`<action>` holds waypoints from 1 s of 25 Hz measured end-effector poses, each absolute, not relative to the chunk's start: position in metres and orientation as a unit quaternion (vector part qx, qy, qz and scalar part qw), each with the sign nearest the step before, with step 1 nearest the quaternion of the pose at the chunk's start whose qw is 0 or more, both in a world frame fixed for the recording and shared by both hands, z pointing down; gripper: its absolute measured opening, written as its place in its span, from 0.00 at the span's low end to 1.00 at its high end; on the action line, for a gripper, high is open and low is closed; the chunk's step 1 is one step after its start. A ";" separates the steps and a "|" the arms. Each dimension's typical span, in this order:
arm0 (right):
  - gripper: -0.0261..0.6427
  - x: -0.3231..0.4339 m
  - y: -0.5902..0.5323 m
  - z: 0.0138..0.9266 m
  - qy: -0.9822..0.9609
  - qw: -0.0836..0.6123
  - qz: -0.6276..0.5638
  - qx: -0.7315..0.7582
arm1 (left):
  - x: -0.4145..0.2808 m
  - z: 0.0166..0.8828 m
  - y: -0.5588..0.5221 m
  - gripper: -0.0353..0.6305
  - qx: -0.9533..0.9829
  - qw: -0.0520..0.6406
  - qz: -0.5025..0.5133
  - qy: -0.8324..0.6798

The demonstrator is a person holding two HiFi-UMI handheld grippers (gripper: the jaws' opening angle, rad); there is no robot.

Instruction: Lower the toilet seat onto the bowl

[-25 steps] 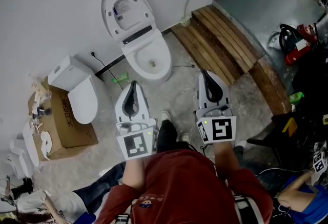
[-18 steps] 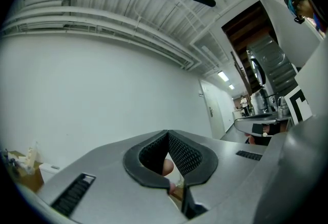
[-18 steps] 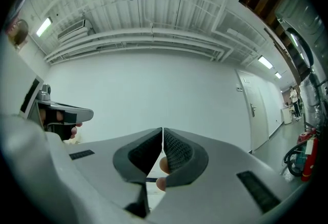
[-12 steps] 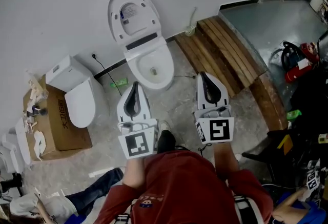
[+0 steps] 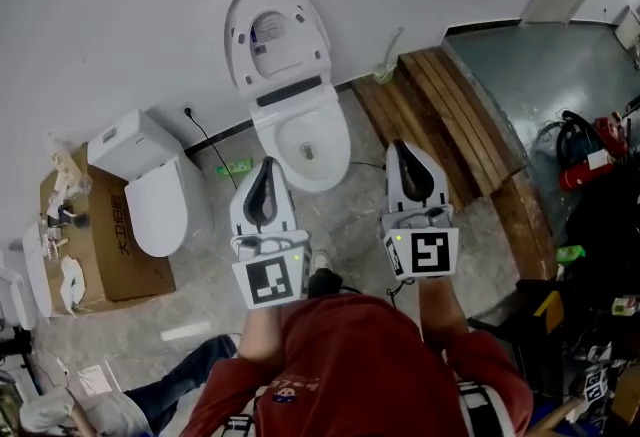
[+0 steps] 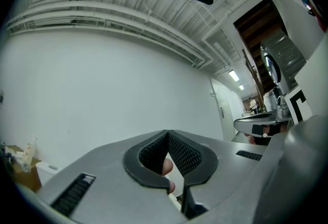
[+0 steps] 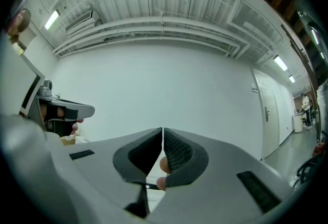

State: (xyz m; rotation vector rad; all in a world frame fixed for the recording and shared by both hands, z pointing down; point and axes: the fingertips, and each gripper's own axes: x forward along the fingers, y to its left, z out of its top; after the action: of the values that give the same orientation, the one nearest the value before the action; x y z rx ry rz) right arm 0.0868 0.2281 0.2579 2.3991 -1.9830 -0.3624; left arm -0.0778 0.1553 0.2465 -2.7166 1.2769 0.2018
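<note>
Zero progress: toilet seat (image 5: 277,35) stands raised behind the bowl (image 5: 305,140). Left gripper (image 5: 265,165) and right gripper (image 5: 401,147), both pressed together and empty, hover short of it.

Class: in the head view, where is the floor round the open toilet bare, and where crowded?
Bare floor lies between the toilet bowl and the wooden planks, and in front of the bowl. Crowded: the left side, with the second toilet, cardboard box and green object.

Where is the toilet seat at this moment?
Head view, upper centre: the seat stands raised by the wall, behind the bowl, right of the closed toilet.
</note>
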 end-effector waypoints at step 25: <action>0.07 0.052 0.037 0.247 -0.670 0.010 -0.122 0.732 | -0.113 0.241 -0.012 0.07 -0.886 0.066 0.067 0.454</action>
State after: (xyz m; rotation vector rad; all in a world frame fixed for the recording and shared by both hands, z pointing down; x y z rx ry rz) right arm 0.0520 0.0372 0.2466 2.2855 -2.0913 -0.3816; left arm -0.1130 -0.0121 0.2406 -2.6715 1.3697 0.2007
